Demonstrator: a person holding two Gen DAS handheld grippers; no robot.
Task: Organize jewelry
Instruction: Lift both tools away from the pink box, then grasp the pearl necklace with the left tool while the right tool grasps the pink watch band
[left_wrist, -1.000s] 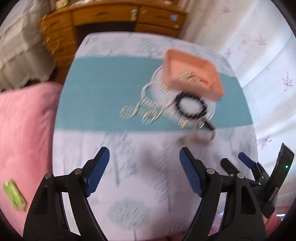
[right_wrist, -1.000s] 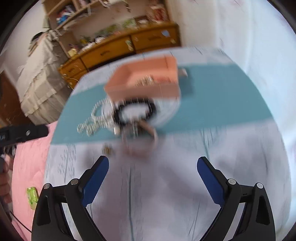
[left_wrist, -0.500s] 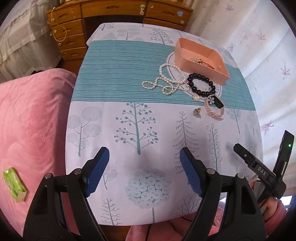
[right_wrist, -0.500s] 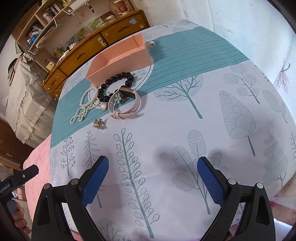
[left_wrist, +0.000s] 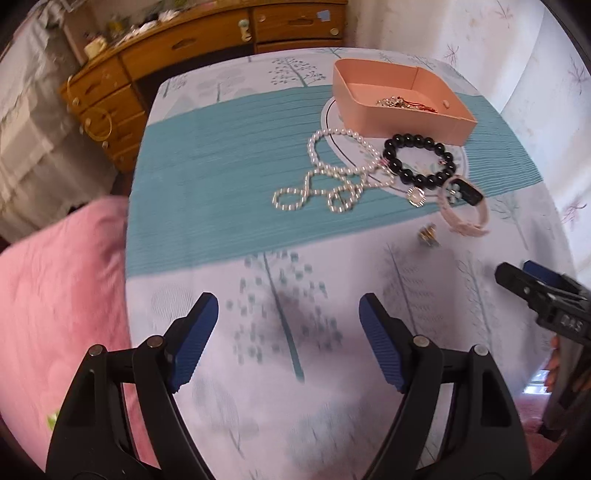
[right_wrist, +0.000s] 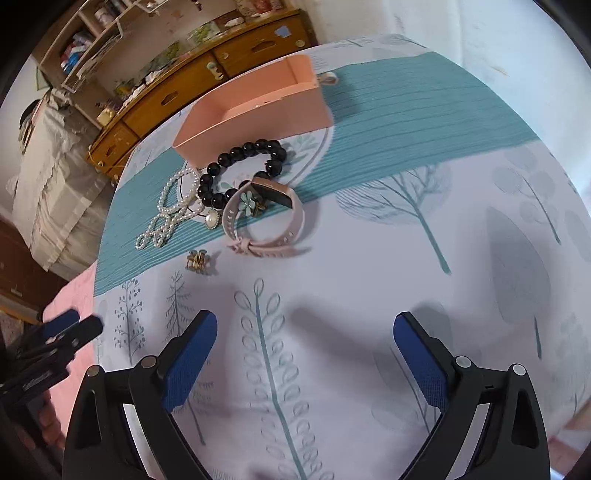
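Observation:
A pink open box (left_wrist: 402, 107) stands on the table's teal stripe and holds a thin chain (left_wrist: 397, 102); it also shows in the right wrist view (right_wrist: 255, 110). In front of it lie a white pearl necklace (left_wrist: 328, 177) (right_wrist: 168, 214), a black bead bracelet (left_wrist: 417, 158) (right_wrist: 240, 170), a pink watch (left_wrist: 465, 210) (right_wrist: 266, 221), a round pearl brooch (left_wrist: 416, 196) (right_wrist: 211, 220) and a small gold piece (left_wrist: 427, 235) (right_wrist: 198, 260). My left gripper (left_wrist: 288, 339) and right gripper (right_wrist: 304, 358) are open and empty above the near tablecloth.
The tablecloth (left_wrist: 229, 177) is white with tree prints. A pink bed cover (left_wrist: 55, 295) lies left of the table. A wooden dresser (left_wrist: 192, 48) stands behind it. A white curtain (left_wrist: 517, 55) hangs at the right.
Both grippers have moved forward toward the jewelry, which now looks larger and closer. Both stay open and empty.

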